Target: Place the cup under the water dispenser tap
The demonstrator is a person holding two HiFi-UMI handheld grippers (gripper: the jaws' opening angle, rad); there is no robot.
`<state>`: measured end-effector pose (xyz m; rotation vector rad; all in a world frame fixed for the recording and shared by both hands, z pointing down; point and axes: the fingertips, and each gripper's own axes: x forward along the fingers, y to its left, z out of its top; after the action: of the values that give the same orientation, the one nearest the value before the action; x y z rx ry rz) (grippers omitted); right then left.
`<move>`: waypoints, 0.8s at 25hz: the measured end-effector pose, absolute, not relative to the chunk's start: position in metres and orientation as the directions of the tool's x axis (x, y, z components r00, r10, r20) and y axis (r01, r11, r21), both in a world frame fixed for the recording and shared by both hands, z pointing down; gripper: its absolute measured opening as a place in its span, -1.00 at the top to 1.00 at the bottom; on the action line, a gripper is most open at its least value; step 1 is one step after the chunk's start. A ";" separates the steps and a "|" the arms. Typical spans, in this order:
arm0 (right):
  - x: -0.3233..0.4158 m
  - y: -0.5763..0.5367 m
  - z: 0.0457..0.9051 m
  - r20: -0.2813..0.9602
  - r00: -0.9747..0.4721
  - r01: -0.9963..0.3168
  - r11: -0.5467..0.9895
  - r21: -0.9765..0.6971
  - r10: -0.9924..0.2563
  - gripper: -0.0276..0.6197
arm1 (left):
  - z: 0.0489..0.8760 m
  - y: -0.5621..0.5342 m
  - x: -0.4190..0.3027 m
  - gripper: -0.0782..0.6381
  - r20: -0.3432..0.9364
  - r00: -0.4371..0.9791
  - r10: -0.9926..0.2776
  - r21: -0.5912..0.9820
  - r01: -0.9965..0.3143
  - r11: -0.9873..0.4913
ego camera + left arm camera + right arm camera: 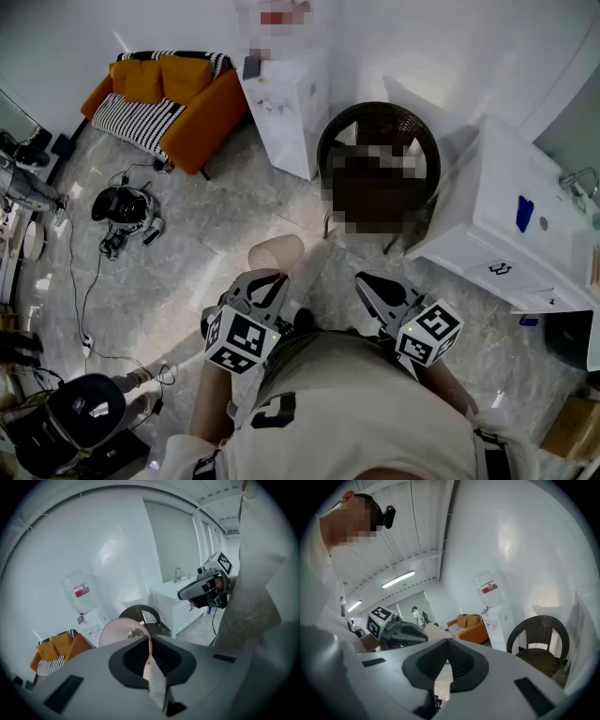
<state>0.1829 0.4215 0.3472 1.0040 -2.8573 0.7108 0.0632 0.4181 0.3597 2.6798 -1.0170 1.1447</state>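
I look down on a pale marble floor [187,272] with the room's furniture ranged along the far wall. On my right a white cabinet [487,216] stands at an angle. On my left is an orange sofa [178,103] with a striped throw. Between them the white dispenser [286,103] stands against the wall, and in the left gripper view I can see its bottle [77,592] on top. Just right of the dispenser is a dark wicker chair [375,112]. Cables [80,281] trail over the floor at the left.

Close in, I have both grippers held out in front of the body, side by side and apart. The left gripper [272,279] tilts downward, and its own view shows its jaws pinched together on the thin wall of the cup [123,631], with the rim running down between them. The right gripper [366,279] sits about level. In its view the jaws meet at the tips with nothing between them, so it is closed and empty.

The pink cup [277,253] hangs off the left gripper's tips above the floor, clear of everything else. It is in front of the dispenser but well short of it, and left of the chair.
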 end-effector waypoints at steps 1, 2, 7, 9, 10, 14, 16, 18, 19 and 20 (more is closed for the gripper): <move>0.192 0.426 0.347 0.168 -0.792 -0.598 0.689 -0.410 -0.587 0.83 | 0.361 0.422 0.073 0.59 0.666 0.502 -0.553 -0.203 -0.591 -0.781; 0.202 0.430 0.347 0.162 -0.792 -0.597 0.690 -0.410 -0.589 0.83 | 0.362 0.427 0.084 0.59 0.669 0.497 -0.553 -0.207 -0.590 -0.781; 0.242 0.450 0.351 0.152 -0.795 -0.591 0.691 -0.415 -0.588 0.83 | 0.366 0.451 0.123 0.59 0.679 0.475 -0.559 -0.223 -0.593 -0.774; 0.248 0.458 0.350 0.141 -0.810 -0.571 0.713 -0.407 -0.569 0.83 | 0.367 0.459 0.133 0.59 0.679 0.464 -0.569 -0.234 -0.598 -0.767; 0.251 0.461 0.350 0.135 -0.819 -0.560 0.724 -0.402 -0.558 0.83 | 0.367 0.462 0.138 0.59 0.679 0.461 -0.572 -0.236 -0.601 -0.764; 0.260 0.467 0.352 0.147 -0.828 -0.550 0.730 -0.406 -0.541 0.83 | 0.362 0.468 0.151 0.59 0.676 0.444 -0.587 -0.250 -0.612 -0.751; 0.262 0.469 0.354 0.156 -0.832 -0.546 0.732 -0.409 -0.533 0.83 | 0.357 0.469 0.153 0.59 0.674 0.440 -0.594 -0.255 -0.616 -0.745; 0.264 0.469 0.353 0.149 -0.835 -0.540 0.736 -0.409 -0.530 0.83 | 0.354 0.467 0.156 0.59 0.676 0.433 -0.596 -0.265 -0.612 -0.745; 0.264 0.468 0.353 0.145 -0.835 -0.539 0.737 -0.408 -0.531 0.83 | 0.354 0.466 0.156 0.59 0.678 0.429 -0.597 -0.272 -0.608 -0.746; 0.264 0.467 0.353 0.143 -0.834 -0.541 0.736 -0.407 -0.533 0.83 | 0.353 0.465 0.155 0.59 0.679 0.426 -0.598 -0.278 -0.605 -0.747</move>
<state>0.2640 0.4667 0.3525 0.9005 -2.9112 0.6911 0.1555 0.4645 0.3533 2.6452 -1.1151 1.2544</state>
